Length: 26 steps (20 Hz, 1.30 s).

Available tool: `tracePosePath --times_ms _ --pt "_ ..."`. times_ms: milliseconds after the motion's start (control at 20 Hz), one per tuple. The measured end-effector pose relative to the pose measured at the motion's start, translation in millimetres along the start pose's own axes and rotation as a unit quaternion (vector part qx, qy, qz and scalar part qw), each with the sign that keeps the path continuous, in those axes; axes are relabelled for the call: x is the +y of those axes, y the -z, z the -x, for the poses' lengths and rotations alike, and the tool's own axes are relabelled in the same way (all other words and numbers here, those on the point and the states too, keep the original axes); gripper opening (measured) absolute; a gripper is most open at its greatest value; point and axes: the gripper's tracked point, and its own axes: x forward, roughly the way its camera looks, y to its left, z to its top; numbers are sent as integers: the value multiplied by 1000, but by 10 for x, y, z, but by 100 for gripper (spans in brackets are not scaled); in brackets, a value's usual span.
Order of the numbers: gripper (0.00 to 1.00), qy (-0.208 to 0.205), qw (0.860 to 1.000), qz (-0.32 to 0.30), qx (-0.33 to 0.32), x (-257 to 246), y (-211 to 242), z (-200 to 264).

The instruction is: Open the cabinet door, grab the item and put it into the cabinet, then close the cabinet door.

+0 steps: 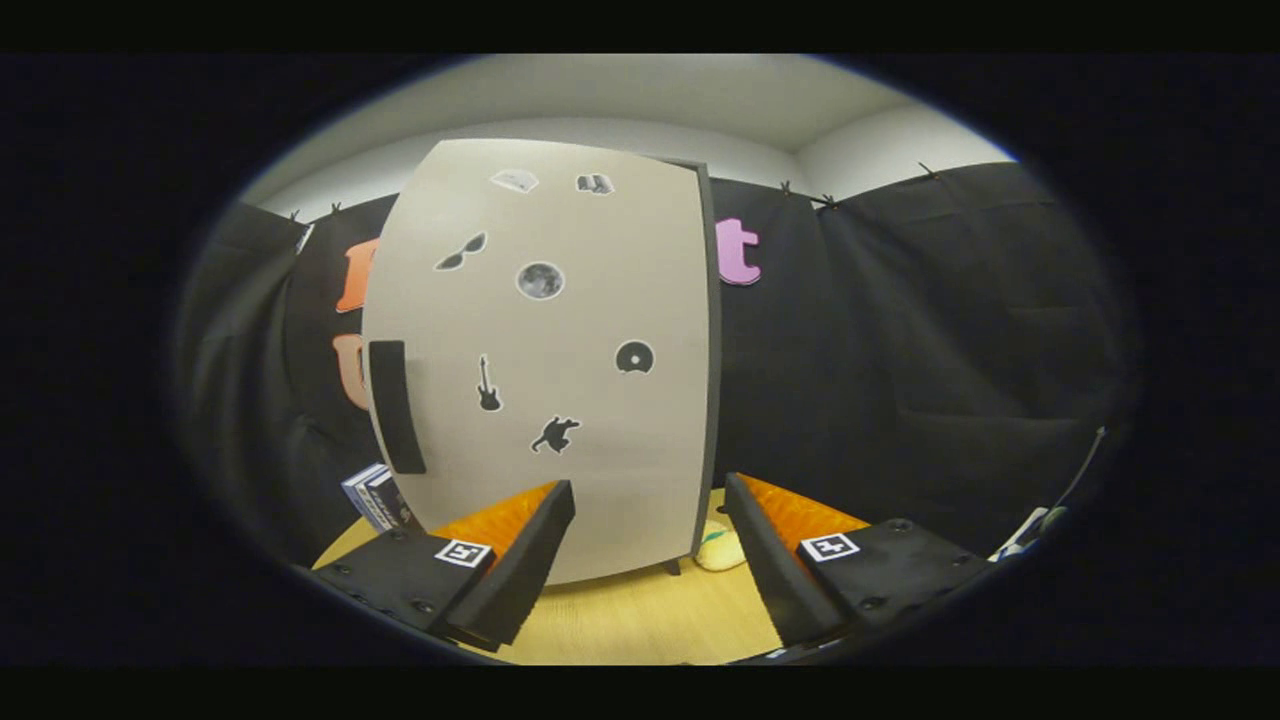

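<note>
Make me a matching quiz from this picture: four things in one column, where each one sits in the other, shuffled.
1. handle
2. box
3. yellow item
4. claw

A. open, nothing between its fingers
B. on the door's left edge
C. on the table by the cabinet's right corner
D. on the table left of the cabinet

Pairs: 1-B, 2-D, 3-C, 4-A

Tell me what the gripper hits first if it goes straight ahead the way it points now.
Most likely the closed cabinet door, which stands just beyond the open gripper; nothing sits between the fingers. The line runs near the door's right edge, so depth leaves some doubt. The black handle lies well off to the left.
</note>
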Motion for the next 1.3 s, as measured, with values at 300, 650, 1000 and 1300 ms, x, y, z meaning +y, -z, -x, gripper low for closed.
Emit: tracePosePath --times_ms 300,650,1000,1300 --pt "97 -28 999 1 -31 -182 -526 138" --pt "97 -46 998 -17 -24 -428 -352 540" --pt "97 -41 998 -26 -29 -978 -377 699" --pt "97 -39 998 -24 -36 -1224 -407 728"
